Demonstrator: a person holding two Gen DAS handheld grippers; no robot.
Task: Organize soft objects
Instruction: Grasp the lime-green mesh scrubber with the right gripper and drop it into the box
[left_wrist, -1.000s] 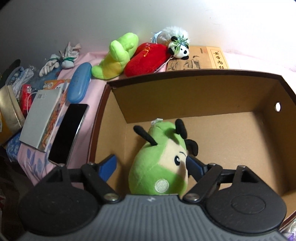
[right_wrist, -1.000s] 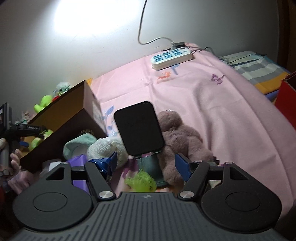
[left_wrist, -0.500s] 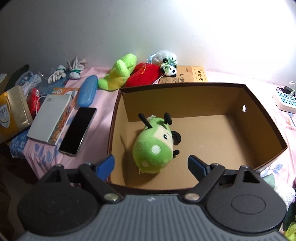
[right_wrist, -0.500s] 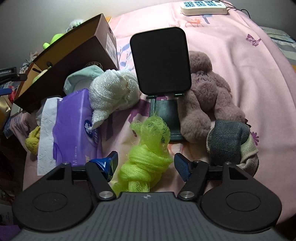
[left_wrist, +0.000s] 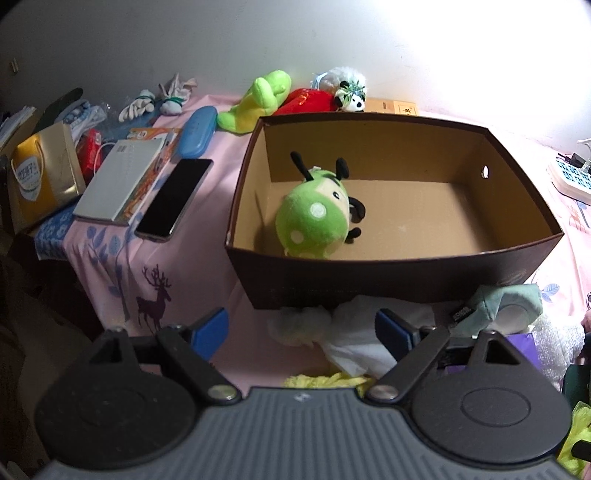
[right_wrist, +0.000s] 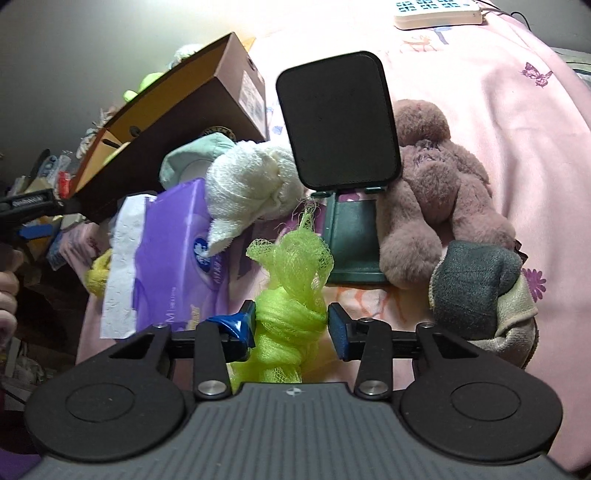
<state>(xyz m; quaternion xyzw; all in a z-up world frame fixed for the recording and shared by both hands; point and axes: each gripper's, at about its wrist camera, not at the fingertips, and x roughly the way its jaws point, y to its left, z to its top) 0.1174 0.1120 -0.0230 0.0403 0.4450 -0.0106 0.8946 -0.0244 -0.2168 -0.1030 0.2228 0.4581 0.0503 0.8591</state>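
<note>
Phone stand (right_wrist: 338, 122) hides part of the brown plush (right_wrist: 439, 195); at 9 o'clock maybe a hand (right_wrist: 7, 288), cut off.

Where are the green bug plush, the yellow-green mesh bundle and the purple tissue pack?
green bug plush (left_wrist: 314, 221), left wrist view, on its spotted green back.
yellow-green mesh bundle (right_wrist: 290, 321), right wrist view, on the knotted middle.
purple tissue pack (right_wrist: 170, 251), right wrist view, on its purple wrapper face.

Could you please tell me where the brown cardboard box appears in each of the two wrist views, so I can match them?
Left wrist view: the brown cardboard box fills the centre, open top facing the camera, green plush toy inside.
Right wrist view: the box is at upper left, seen from its side, behind the purple tissue pack.
Shared landmark: the white power strip.
</note>
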